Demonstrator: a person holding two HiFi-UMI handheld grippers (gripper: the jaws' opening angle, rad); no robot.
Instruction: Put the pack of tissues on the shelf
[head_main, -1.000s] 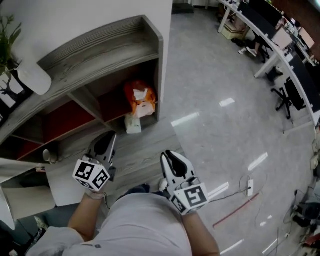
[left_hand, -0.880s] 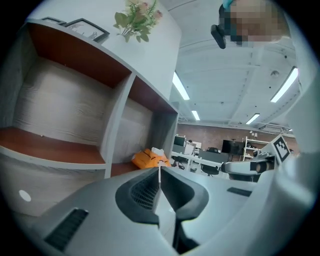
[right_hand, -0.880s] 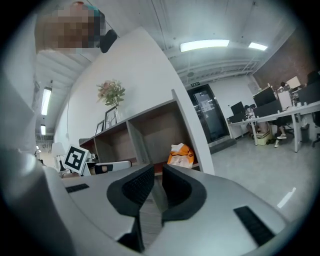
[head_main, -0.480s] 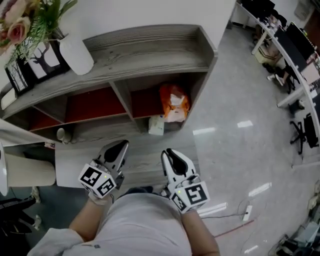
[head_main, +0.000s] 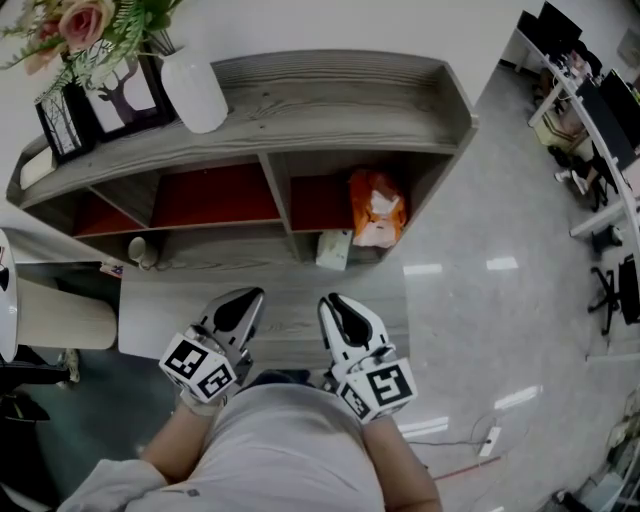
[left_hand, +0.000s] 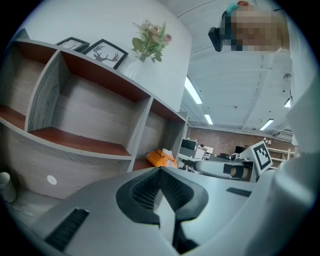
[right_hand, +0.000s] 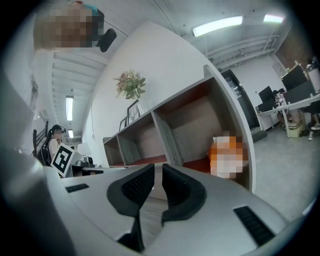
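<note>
A small pale pack of tissues (head_main: 334, 249) lies on the low wooden ledge in front of the shelf's right-hand compartment. Just behind it, inside that compartment, sits an orange bag (head_main: 375, 208), also visible in the left gripper view (left_hand: 160, 158). My left gripper (head_main: 245, 297) is held close to my body, short of the ledge, its jaws shut and empty (left_hand: 160, 170). My right gripper (head_main: 335, 302) is beside it, pointing at the tissues. Its jaws stand almost together with a thin slit, nothing between them (right_hand: 154, 167).
The grey wooden shelf (head_main: 330, 105) has red-floored compartments. On top stand a white vase (head_main: 195, 90) with flowers and a framed picture (head_main: 125, 95). A small cup (head_main: 140, 250) sits on the ledge at left. A pale round seat (head_main: 55, 315) is at far left. Office desks line the far right.
The head view has swung so the shelf now sits centred and square. The vase, flowers and picture came into view. Both grippers stay near my body, barely moved.
</note>
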